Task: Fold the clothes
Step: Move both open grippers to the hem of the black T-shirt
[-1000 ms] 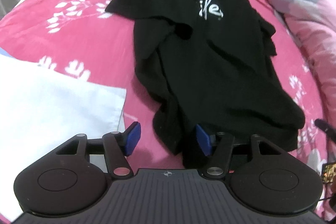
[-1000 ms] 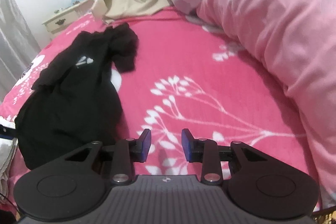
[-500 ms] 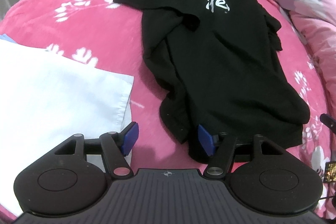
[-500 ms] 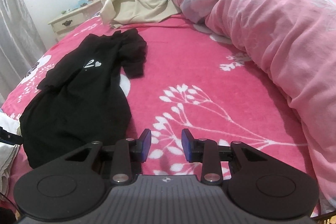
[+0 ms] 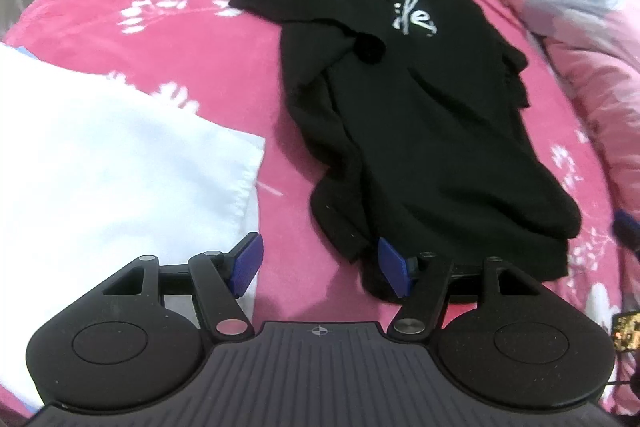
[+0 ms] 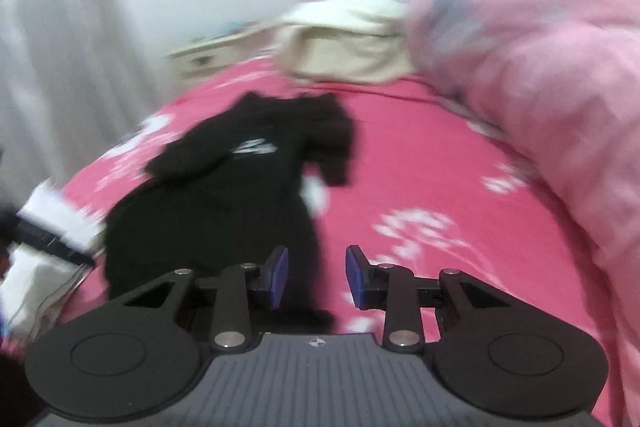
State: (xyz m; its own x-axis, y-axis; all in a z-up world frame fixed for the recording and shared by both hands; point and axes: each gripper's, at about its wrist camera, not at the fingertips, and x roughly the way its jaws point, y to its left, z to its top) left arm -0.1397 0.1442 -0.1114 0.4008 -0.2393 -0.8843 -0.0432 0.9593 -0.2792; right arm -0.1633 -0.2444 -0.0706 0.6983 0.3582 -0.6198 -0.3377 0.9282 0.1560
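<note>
- The black shirt [image 5: 420, 131] lies rumpled on the bed [image 5: 200, 39].
- The left gripper [image 5: 320, 265] and right gripper [image 6: 316, 277] hold their jaws spread, empty, near its hem.
- Risk: bunched hem layers may mean pinching one layer, skewing the fold.

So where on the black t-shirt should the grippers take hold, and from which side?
Probably the hem, from the near end. The t-shirt lies lengthwise on the bedspread, collar far, hem nearest. The left gripper stands open at the bunched left hem corner, the right gripper open near the other. The left side is rumpled, so gripping both hem corners lets it be pulled flat first.
</note>
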